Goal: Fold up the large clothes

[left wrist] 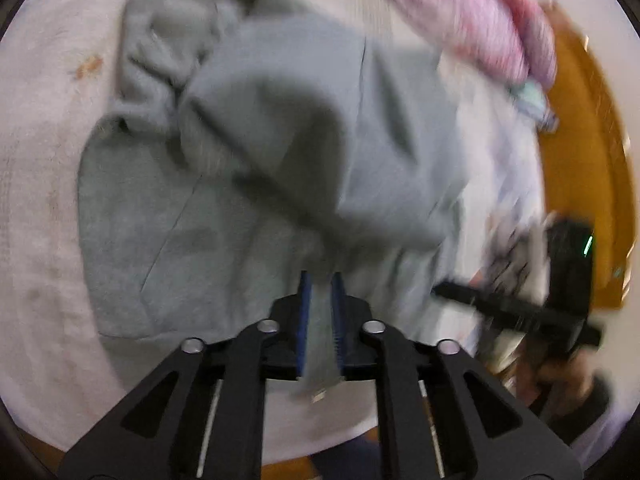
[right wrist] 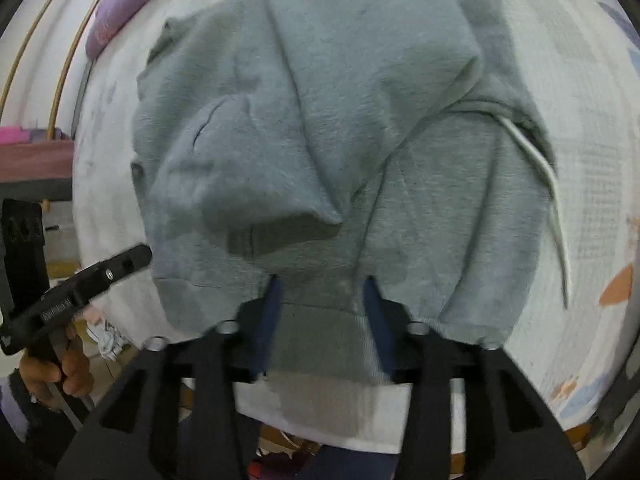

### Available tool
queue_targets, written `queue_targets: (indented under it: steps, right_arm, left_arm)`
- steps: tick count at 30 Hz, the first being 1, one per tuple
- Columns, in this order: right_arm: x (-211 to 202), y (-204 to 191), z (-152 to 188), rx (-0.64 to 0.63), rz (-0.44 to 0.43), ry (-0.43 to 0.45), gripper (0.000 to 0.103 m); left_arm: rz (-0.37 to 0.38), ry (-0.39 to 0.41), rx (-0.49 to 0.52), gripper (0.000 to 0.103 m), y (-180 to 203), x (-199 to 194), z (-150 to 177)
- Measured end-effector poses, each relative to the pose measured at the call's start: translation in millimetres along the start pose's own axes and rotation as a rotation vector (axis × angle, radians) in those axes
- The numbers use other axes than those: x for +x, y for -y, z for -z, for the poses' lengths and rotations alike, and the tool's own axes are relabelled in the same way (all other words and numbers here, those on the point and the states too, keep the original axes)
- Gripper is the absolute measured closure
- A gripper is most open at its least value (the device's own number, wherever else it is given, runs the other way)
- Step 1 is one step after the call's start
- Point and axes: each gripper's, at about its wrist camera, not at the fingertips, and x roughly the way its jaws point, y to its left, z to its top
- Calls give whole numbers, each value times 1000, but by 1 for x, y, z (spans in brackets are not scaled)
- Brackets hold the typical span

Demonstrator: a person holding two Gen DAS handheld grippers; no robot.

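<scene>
Left gripper (left wrist: 320, 304) has its jaws pinched narrow on an edge of the crumpled grey fleece hoodie (left wrist: 256, 152) heaped on the pale patterned bed sheet (left wrist: 40, 160), and right gripper (right wrist: 322, 312), jaws wider, straddles its ribbed hem (right wrist: 320, 344).

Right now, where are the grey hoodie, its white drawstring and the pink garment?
grey hoodie (right wrist: 320, 100): right wrist view, body fabric.
white drawstring (right wrist: 554, 184): right wrist view, middle of cord.
pink garment (left wrist: 472, 16): left wrist view, middle.

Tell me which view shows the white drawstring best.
The right wrist view: the white drawstring hangs sharp and unobstructed down the grey hoodie. The left wrist view is motion-blurred and shows no drawstring.
</scene>
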Motion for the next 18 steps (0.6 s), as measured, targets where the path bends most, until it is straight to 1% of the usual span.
queue_targets:
  steps: [2, 3, 4, 5, 6, 7, 8, 9, 10, 11, 12, 13, 14, 15, 16, 17, 18]
  right_arm:
    - [-30, 2, -8, 68, -92, 124, 60]
    - [-37, 4, -12, 93, -109, 161, 62]
    - [-45, 4, -21, 126, -134, 207, 69]
    - [-46, 3, -28, 134, -157, 227, 74]
    - [-43, -1, -38, 137, -176, 235, 76]
    - [-35, -6, -48, 138, -184, 224, 82]
    - [-25, -10, -52, 137, -188, 207, 87]
    - [-13, -12, -57, 137, -190, 178, 87]
    - [4, -13, -58, 140, -195, 139, 90]
    - [17, -9, -57, 147, -197, 102, 91]
    - [37, -8, -54, 148, -181, 52, 91]
    - [55, -3, -48, 158, -149, 11, 91]
    - [70, 2, -38, 171, -132, -27, 91]
    - [81, 6, -33, 179, -117, -51, 92]
    - [88, 12, -27, 197, -119, -45, 94]
    - [90, 15, -25, 214, -136, -33, 94]
    - [91, 18, -25, 233, -149, -31, 94]
  left_arm:
    - [45, 84, -23, 88, 9, -15, -14]
    - [81, 135, -22, 86, 18, -22, -25]
    - [101, 155, -18, 81, 24, -23, -32]
    - [107, 176, -11, 81, 34, -21, -43]
    - [107, 185, -4, 81, 42, -18, -50]
    - [118, 189, 13, 81, 52, -10, -58]
    - [111, 180, 25, 80, 57, -2, -62]
    - [81, 150, 39, 80, 61, 16, -63]
    - [59, 119, 39, 80, 57, 26, -64]
    - [25, 69, 29, 80, 53, 41, -61]
    - [-12, 17, 15, 80, 43, 55, -55]
    - [-69, -39, -1, 80, 31, 72, -45]
    - [-100, -74, -24, 80, 18, 85, -35]
    - [-112, -95, -47, 81, 10, 92, -29]
    - [-118, -120, -87, 81, -2, 100, -22]
    - [-99, -121, -108, 81, -9, 103, -18]
    - [-86, -114, -103, 81, -11, 104, -17]
